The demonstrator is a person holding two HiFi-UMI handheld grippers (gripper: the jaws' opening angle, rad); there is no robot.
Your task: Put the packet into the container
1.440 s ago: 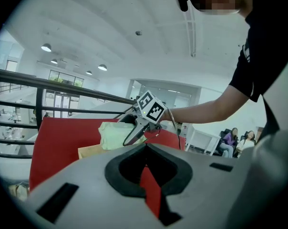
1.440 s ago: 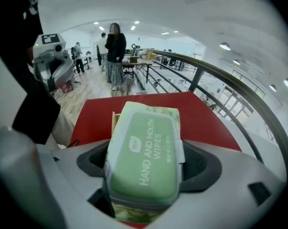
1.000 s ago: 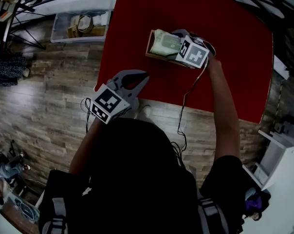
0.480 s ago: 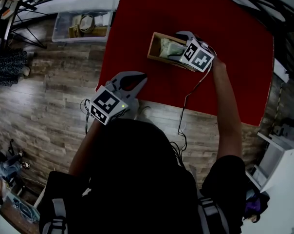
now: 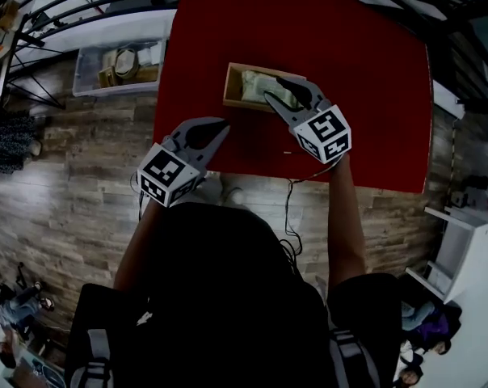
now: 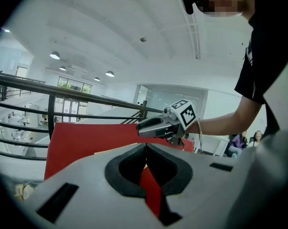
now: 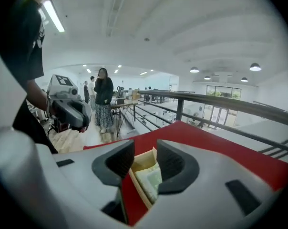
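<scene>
A pale green packet (image 5: 256,85) lies inside the shallow wooden container (image 5: 230,87) on the red table (image 5: 365,71). My right gripper (image 5: 279,89) hovers just above the container's near right side. Its jaws are closing, with a gap still between them and nothing held. Through that gap the right gripper view shows the container (image 7: 145,162) and the packet (image 7: 152,180) below my right gripper (image 7: 145,152). My left gripper (image 5: 222,124) hangs over the table's near left edge, shut and empty. Its tips meet in the left gripper view (image 6: 145,147).
A clear plastic bin (image 5: 119,63) with several items stands on the wooden floor left of the table. Black railings run behind it. A cable (image 5: 291,208) trails from the right gripper. A person (image 7: 104,97) stands farther off in the right gripper view.
My right gripper has let go of the packet, which now lies in the container, and has drawn back toward me with narrower jaws. The left gripper has barely moved.
</scene>
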